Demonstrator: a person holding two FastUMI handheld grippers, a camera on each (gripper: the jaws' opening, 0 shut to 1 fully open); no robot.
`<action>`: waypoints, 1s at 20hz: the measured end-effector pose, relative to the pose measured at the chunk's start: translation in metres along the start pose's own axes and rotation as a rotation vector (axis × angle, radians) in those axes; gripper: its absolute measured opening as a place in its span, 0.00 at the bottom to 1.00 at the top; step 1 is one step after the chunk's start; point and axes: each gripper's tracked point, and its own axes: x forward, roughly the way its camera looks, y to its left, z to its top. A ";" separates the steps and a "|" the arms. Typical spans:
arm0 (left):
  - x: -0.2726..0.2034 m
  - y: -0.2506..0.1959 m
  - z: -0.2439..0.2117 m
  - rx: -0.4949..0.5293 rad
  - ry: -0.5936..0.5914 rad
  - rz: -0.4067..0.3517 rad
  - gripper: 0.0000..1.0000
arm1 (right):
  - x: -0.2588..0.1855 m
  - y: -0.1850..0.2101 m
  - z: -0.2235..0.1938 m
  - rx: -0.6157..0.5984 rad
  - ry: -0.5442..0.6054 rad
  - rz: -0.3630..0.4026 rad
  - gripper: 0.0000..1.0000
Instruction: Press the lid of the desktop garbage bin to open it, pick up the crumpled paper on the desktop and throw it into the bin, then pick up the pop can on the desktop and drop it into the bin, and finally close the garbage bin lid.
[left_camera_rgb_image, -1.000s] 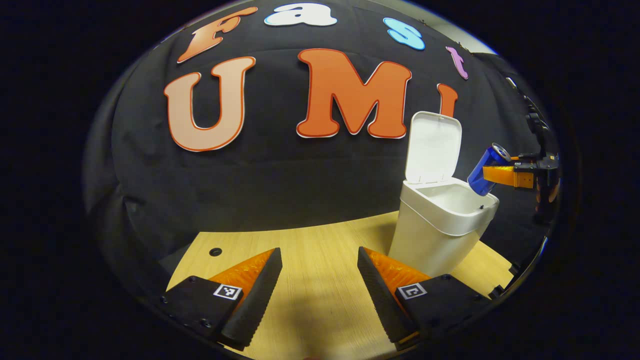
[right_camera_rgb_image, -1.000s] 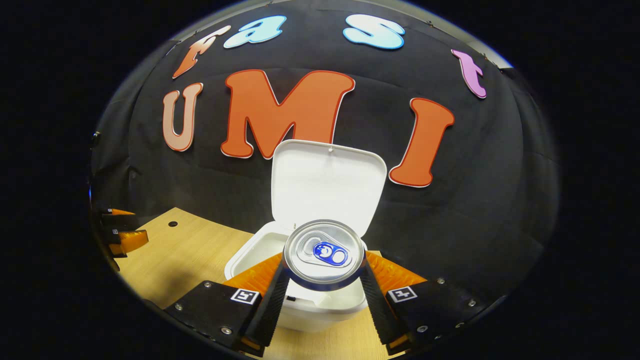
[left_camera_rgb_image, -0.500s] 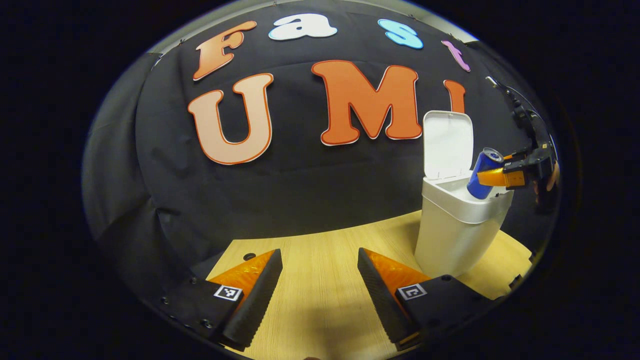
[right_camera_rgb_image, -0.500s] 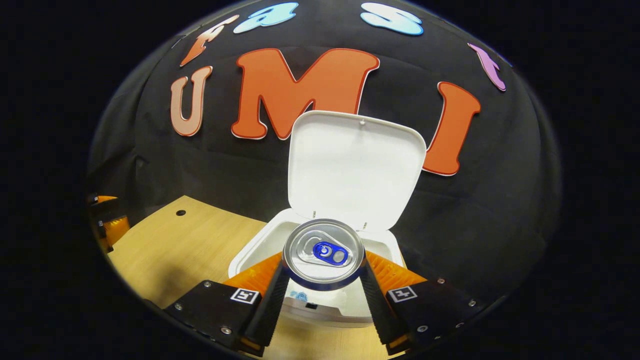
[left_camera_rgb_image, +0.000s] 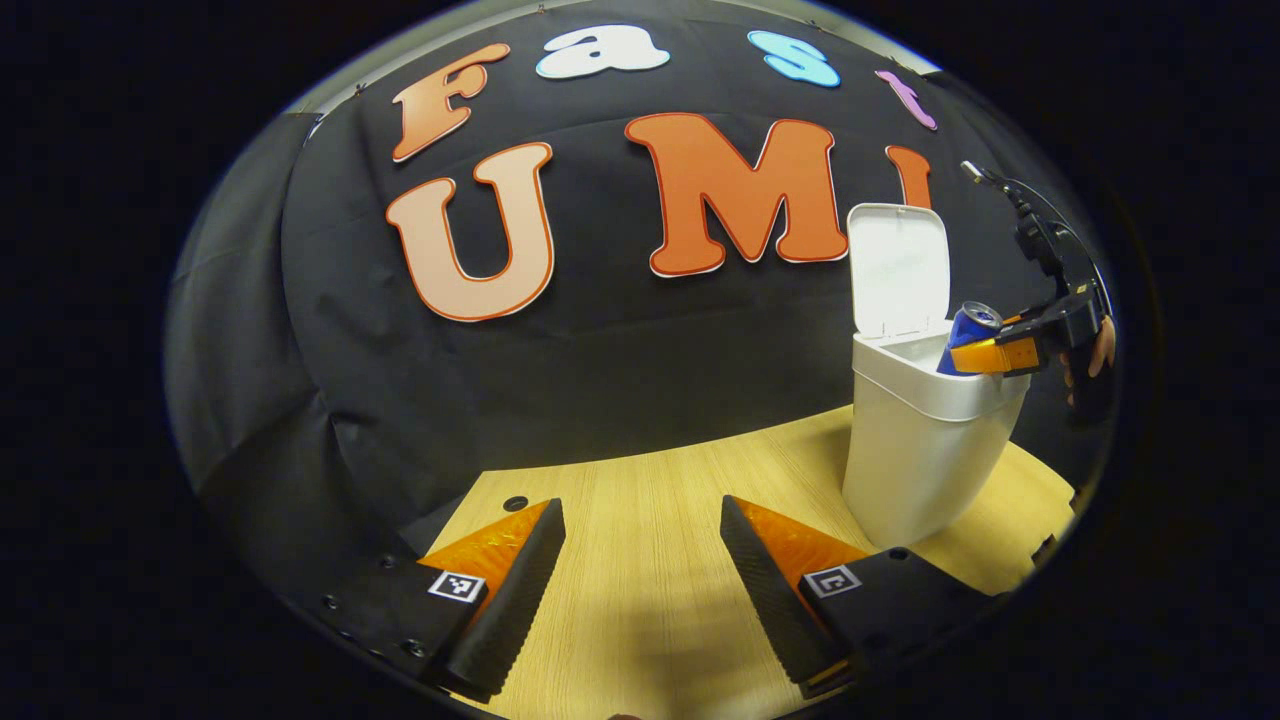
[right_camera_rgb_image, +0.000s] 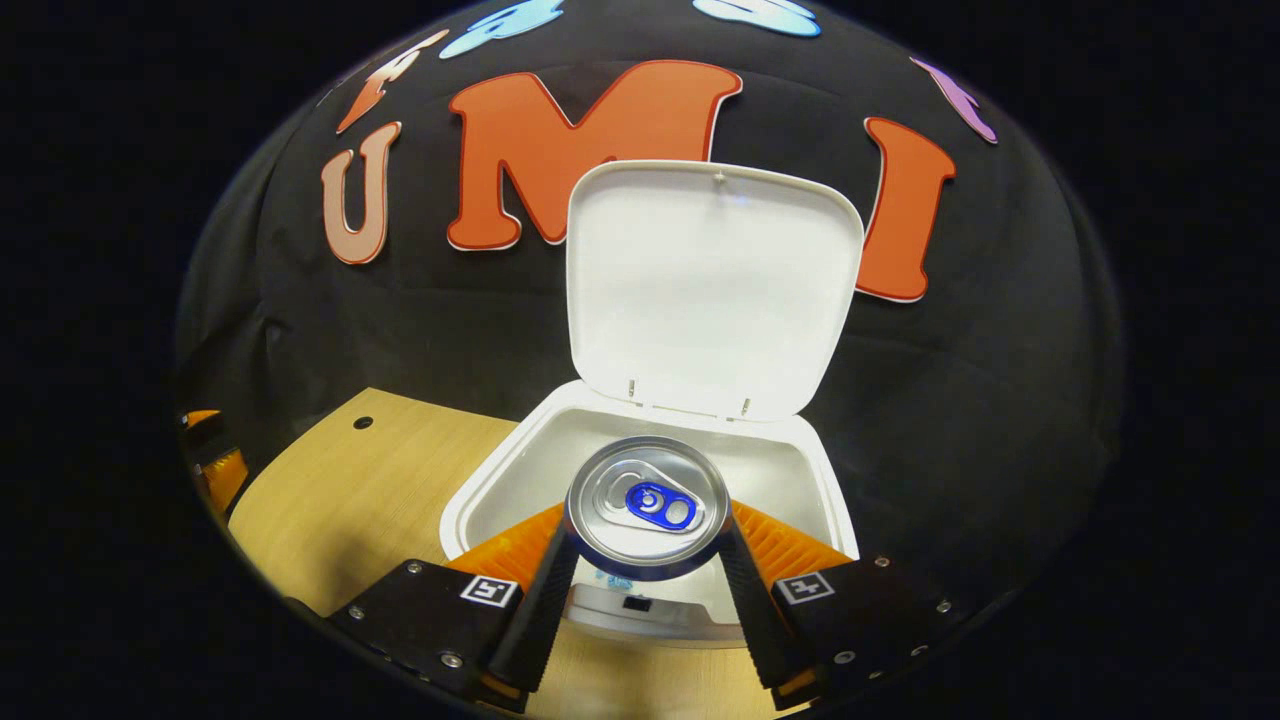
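Note:
The white garbage bin (left_camera_rgb_image: 925, 450) stands on the wooden desk with its lid (left_camera_rgb_image: 898, 270) upright and open. In the left gripper view, the right gripper (left_camera_rgb_image: 985, 355) holds the blue pop can (left_camera_rgb_image: 968, 328) tilted, its lower end dipping into the bin's mouth. In the right gripper view the can's silver top (right_camera_rgb_image: 648, 508) sits between both fingers, right over the open bin (right_camera_rgb_image: 500, 500), with the lid (right_camera_rgb_image: 712, 285) behind. My right gripper (right_camera_rgb_image: 648, 590) is shut on the can. My left gripper (left_camera_rgb_image: 640, 590) hangs open over the desk, left of the bin. The crumpled paper is hidden from sight.
The wooden desk (left_camera_rgb_image: 640, 500) has a small round hole (left_camera_rgb_image: 515, 503) near its back left corner. Black cloth forms the booth wall behind the bin. A hand (left_camera_rgb_image: 1095, 350) holds the right gripper at the far right of the left gripper view.
The right gripper has carried the can forward and down, from beside the bin's rim to partly inside its mouth. The left gripper has turned a little leftward and stays open.

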 end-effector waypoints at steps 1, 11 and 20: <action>-0.001 -0.001 -0.001 -0.001 0.001 0.001 1.00 | 0.000 0.001 -0.002 0.018 0.002 0.001 0.75; 0.001 -0.001 -0.004 -0.007 0.012 -0.001 1.00 | 0.008 -0.002 -0.010 0.123 0.039 0.008 0.81; -0.003 0.002 -0.005 -0.015 0.006 0.012 0.99 | 0.003 -0.008 0.011 0.092 -0.008 -0.011 0.81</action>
